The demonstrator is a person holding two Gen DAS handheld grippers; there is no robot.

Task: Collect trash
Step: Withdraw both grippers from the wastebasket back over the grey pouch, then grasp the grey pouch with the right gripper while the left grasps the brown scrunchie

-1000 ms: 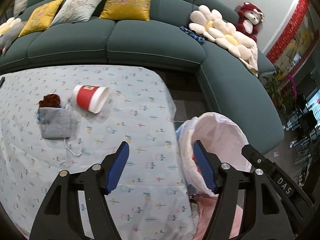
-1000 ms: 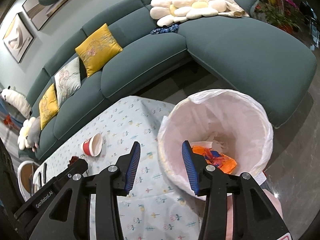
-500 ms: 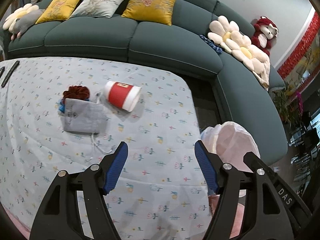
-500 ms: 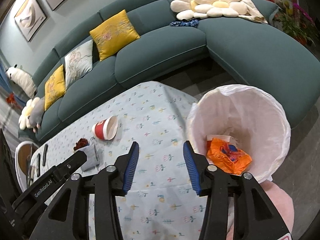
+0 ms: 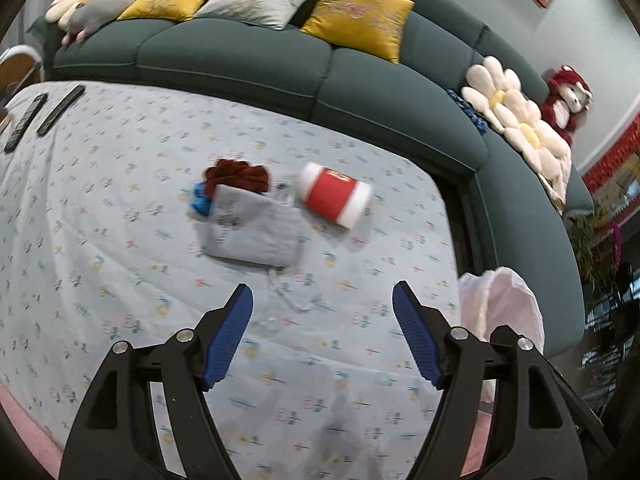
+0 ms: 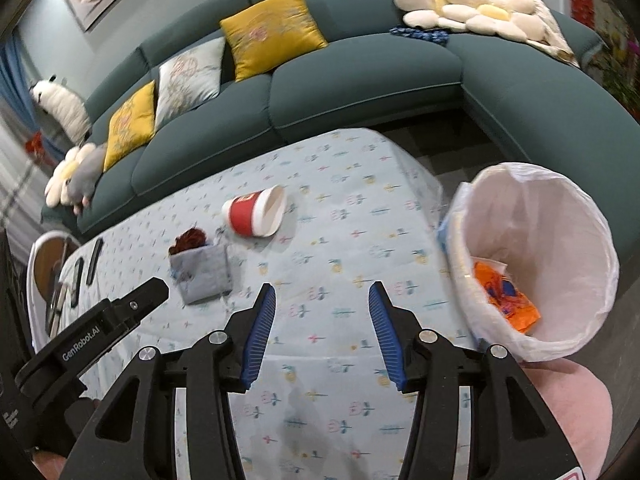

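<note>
A red and white paper cup (image 5: 335, 199) lies on its side on the floral tablecloth (image 5: 120, 240); it also shows in the right wrist view (image 6: 255, 216). A white-lined trash bin (image 6: 536, 256) stands off the table's right end and holds an orange wrapper (image 6: 505, 296); its bag shows in the left wrist view (image 5: 504, 308). My left gripper (image 5: 322, 336) is open and empty above the cloth, short of the cup. My right gripper (image 6: 322, 328) is open and empty, between cup and bin.
A grey pouch (image 5: 252, 232) with a dark red scrunchie (image 5: 236, 174) and a blue item (image 5: 201, 199) lies left of the cup. Two black remotes (image 5: 60, 110) lie at the far left. A teal sofa (image 5: 280, 60) with cushions wraps behind the table.
Both grippers have swung left, away from the bin and toward the cup and pouch. Both stay open and empty. The cup now sits nearer the middle of both views.
</note>
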